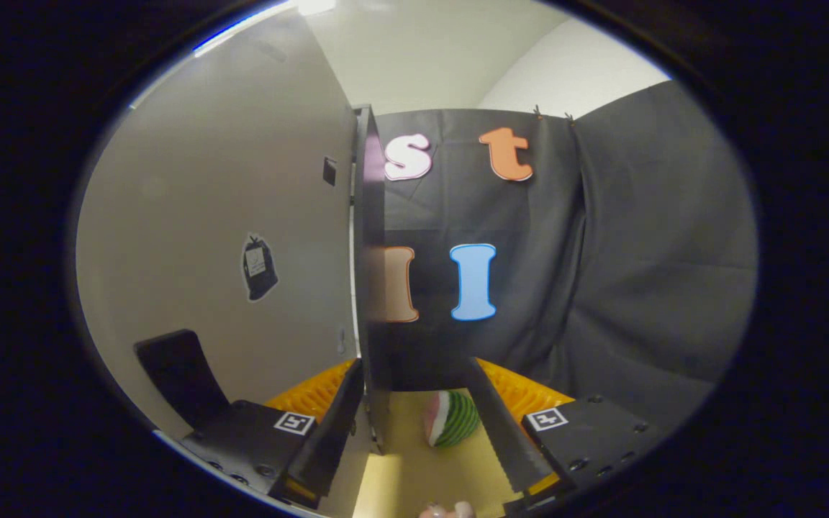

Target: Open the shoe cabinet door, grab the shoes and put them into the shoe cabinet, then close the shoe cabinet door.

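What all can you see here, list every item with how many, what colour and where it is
cabinet door: one, pale grey-white, open, its dark edge running down between the fingers.
sticker: one, black, on the door's face.
small dark square: one, high on the door near its edge.
slatted tray: one, orange-yellow, behind both fingers.
watermelon-slice toy: one, green-striped with pink, on the tan surface between the fingers.
pink thing: one, too cut off to name, nearest the camera.
black cloth wall: beyond everything.
gripper: one, fingers open, astride the door's edge, pressing on nothing.
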The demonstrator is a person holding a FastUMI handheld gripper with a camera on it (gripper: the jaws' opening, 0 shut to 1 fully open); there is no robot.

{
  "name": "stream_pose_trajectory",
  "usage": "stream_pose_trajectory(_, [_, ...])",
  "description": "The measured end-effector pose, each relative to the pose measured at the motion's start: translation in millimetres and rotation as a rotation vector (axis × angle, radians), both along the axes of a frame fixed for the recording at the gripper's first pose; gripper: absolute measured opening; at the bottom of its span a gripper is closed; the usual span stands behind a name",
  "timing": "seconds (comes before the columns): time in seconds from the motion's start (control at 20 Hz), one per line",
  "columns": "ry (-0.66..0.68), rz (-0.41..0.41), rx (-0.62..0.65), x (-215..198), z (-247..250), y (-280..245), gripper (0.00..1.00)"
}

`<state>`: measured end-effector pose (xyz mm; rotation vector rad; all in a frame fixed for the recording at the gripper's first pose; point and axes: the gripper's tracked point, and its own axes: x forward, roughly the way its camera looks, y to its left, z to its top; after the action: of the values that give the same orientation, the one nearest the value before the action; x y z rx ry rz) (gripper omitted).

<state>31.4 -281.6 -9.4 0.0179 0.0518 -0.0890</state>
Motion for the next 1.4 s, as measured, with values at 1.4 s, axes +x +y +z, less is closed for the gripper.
stream_pose_trajectory(1.4, [-0.037,0.112,0.013,142.4,-19.0,326.2,0.92])
